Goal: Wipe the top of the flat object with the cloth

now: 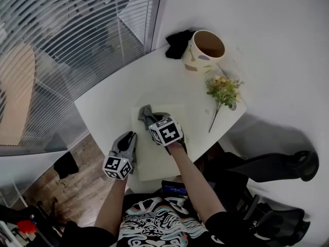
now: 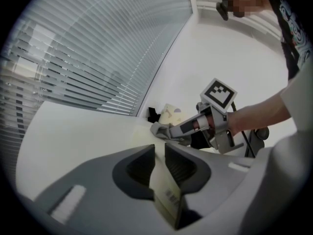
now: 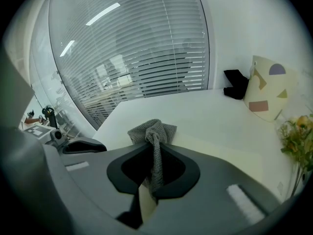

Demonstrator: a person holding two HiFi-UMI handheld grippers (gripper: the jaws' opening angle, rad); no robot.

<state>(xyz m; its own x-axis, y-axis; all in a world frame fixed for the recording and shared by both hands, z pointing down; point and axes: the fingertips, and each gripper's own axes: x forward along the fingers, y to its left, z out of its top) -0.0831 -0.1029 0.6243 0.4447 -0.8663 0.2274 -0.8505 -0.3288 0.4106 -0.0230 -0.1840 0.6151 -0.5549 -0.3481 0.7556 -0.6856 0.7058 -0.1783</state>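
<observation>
A cream flat object (image 1: 157, 163) lies on the white table (image 1: 118, 94) by its front edge. My left gripper (image 1: 131, 137) is shut on that object's left edge; in the left gripper view the thin cream sheet (image 2: 167, 196) runs between its jaws (image 2: 160, 153). My right gripper (image 1: 150, 121) is shut on a grey cloth (image 1: 146, 113), which rests bunched on the far part of the flat object. In the right gripper view the cloth (image 3: 152, 130) hangs between the jaws (image 3: 154, 155), over the cream surface (image 3: 215, 148).
A cream patterned pot (image 1: 204, 50) and a black item (image 1: 178, 42) stand at the table's far corner. A sprig of yellow flowers (image 1: 223, 91) lies near the right edge. A glass wall with blinds (image 1: 61, 40) runs on the left. Dark chair parts (image 1: 277, 166) sit at lower right.
</observation>
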